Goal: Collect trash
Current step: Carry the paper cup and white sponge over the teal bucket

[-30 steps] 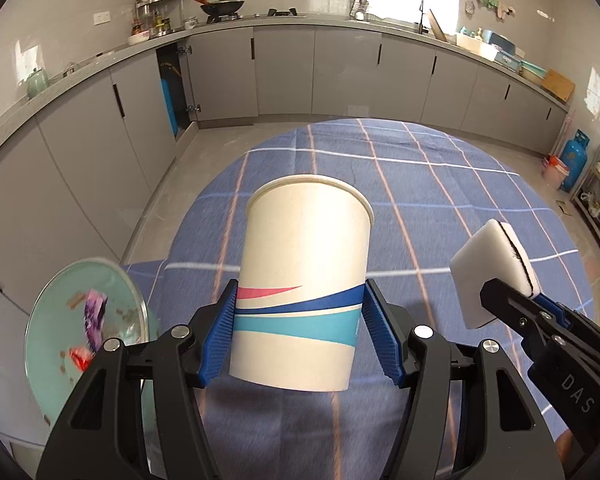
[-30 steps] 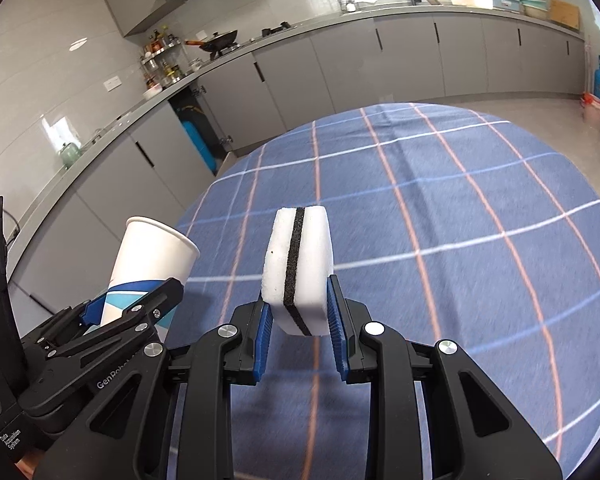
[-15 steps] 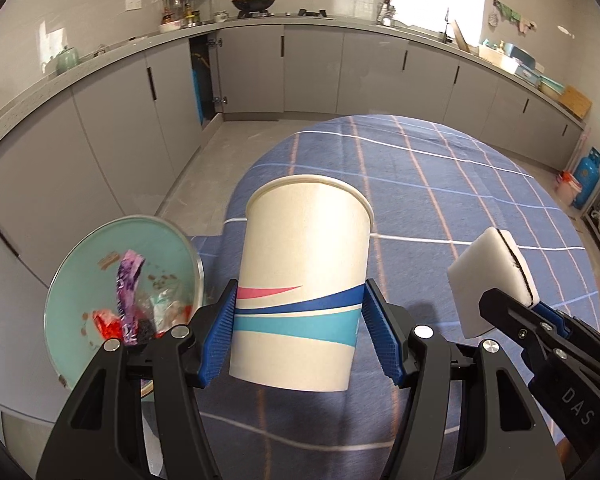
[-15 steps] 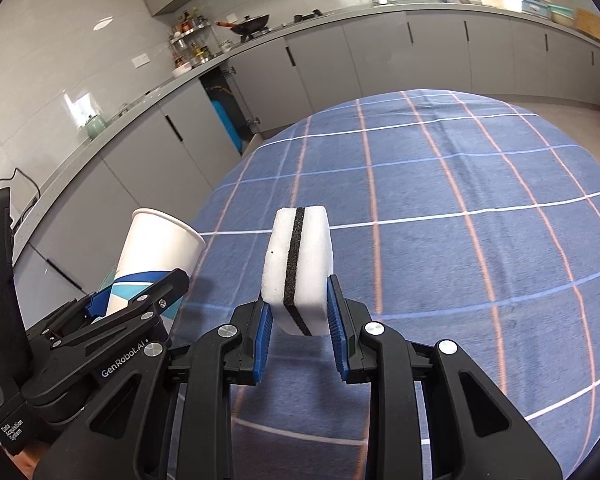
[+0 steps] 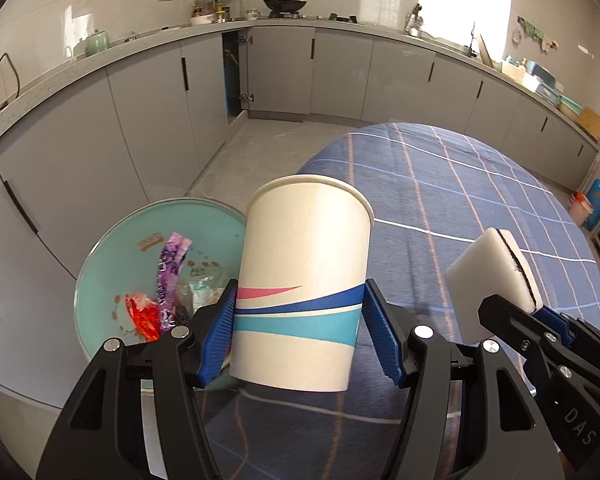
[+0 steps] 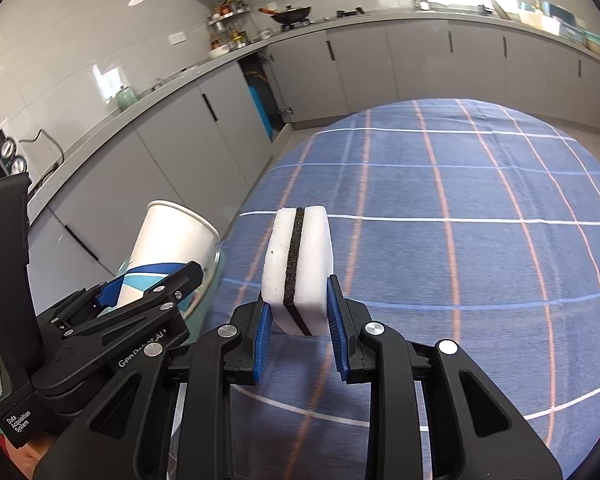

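Left hand-held gripper (image 5: 298,320) clamps paper cup (image 5: 304,280), right (image 6: 298,320) clamps sponge (image 6: 298,268)

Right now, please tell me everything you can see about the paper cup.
The paper cup is white, with a rolled rim and pink, dark blue and light blue bands on its lower part. It looks like thin coated paper and shows no dents. It stands upright, mouth up, a little tilted, held above the table edge. The two blue pads of the left gripper press its lower sides. Its inside cannot be seen.
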Available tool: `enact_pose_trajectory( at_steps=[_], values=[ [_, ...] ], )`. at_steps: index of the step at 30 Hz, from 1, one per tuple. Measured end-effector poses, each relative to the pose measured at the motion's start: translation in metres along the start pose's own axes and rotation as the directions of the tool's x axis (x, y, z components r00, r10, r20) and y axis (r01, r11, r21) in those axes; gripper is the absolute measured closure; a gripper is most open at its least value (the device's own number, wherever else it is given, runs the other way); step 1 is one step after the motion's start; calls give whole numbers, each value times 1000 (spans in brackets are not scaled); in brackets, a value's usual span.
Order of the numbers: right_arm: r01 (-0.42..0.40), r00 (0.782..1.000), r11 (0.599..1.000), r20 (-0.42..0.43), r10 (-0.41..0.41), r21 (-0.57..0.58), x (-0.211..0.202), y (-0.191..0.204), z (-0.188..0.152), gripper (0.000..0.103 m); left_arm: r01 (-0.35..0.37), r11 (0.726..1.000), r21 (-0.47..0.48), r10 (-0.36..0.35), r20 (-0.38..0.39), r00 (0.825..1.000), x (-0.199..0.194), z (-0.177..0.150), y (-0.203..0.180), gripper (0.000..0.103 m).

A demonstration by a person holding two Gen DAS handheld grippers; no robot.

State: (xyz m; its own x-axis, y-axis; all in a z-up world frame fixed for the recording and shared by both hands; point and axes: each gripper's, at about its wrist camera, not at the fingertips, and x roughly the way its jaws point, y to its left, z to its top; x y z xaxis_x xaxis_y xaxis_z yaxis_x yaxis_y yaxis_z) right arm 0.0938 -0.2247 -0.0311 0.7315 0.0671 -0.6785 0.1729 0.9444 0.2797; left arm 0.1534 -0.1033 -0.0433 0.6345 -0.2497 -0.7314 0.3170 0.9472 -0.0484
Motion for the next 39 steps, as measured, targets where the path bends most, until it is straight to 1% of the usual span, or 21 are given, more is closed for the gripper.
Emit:
enact_pose_trajectory(
  at_steps=[13, 26, 32, 39],
  values=[
    [-80, 997, 992, -32, 77, -99, 20, 58, 1, 76, -73, 994, -78, 75, 15, 997, -11, -3, 61, 43],
    [-155, 987, 972, -76, 144, -177, 48, 114, 4, 76, -151, 974, -170, 153, 1, 988, -10, -7, 120, 43],
    [-174, 983, 968, -94, 159, -178, 61, 128, 7, 76, -172, 966, -194, 173, -10, 985, -6, -8, 139, 43],
    [-183, 980, 968, -115, 165, -172, 76, 135, 10, 76, -183, 961, -206, 183, -21, 983, 2, -6, 149, 43]
  ],
)
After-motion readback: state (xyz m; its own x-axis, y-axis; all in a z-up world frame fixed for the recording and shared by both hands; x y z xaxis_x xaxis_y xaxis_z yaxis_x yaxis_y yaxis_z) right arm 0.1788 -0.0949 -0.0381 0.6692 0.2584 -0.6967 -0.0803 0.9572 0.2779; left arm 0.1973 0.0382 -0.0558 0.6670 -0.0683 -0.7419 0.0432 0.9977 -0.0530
